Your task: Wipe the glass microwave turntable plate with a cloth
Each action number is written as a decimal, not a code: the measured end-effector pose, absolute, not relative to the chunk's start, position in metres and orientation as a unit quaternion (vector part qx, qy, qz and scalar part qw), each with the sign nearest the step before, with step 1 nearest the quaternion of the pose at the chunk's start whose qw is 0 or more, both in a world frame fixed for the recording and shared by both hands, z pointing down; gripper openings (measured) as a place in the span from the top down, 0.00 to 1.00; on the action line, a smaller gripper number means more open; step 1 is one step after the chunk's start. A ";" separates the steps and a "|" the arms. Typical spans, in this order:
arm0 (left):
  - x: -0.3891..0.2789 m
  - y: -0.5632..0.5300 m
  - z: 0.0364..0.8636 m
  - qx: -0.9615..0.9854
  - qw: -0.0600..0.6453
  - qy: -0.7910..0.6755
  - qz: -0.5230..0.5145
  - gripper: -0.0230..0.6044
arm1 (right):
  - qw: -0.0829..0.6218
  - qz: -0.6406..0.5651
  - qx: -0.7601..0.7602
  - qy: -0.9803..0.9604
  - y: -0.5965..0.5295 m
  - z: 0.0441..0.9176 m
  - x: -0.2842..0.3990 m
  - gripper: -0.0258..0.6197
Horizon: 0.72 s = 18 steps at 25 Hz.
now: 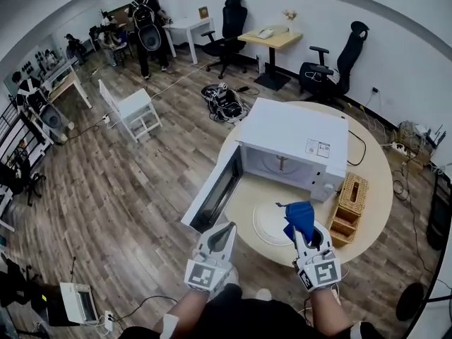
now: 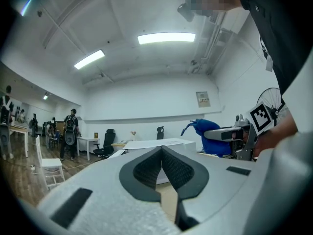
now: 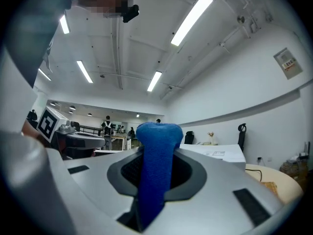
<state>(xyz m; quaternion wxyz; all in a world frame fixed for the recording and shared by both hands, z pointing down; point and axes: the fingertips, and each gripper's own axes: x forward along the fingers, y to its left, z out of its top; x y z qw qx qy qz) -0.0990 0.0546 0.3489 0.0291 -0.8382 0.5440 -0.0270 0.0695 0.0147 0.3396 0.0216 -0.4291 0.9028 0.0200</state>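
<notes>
**Blue cloth poised at the glass plate**

Blue microfibre cloth [image 1: 300, 217] is pinched in the right gripper [image 1: 305, 236]. The jaws are clamped on its lower part, so a bunched head sticks up past the tips. To the left of it, the left gripper [image 1: 225, 230] has its jaws pressed together on nothing. Just beyond both, the round clear glass turntable plate [image 1: 267, 223] lies flat on the pale round wooden table [image 1: 374, 182]. It sits in front of the white microwave oven [image 1: 293, 136], whose door [image 1: 215, 189] is swung open to the left. The cloth sits over the plate's right edge; whether it touches the glass cannot be told.

The wipe looks barely begun. To do it well, the person would likely tip the right gripper down so the soft head of the cloth, not the hard jaw tips, meets the glass. Overlapping arcs from rim to centre should then cover it. The plate lies loose on a smooth top and could slide or rock, so the left gripper might steady the near rim.

Only the head view shows the plate, the table and a woven wicker basket [image 1: 347, 207] at the right. The right gripper view shows none of these but makes the grip on the cloth plain. The left gripper view shows its own jaws meeting and the cloth side-on, with people and chairs far off.
</notes>
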 end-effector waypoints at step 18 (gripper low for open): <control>-0.105 -0.024 0.388 -0.903 -0.013 0.427 -0.034 0.95 | -0.070 -0.061 -0.494 0.864 -0.049 0.414 0.029 0.85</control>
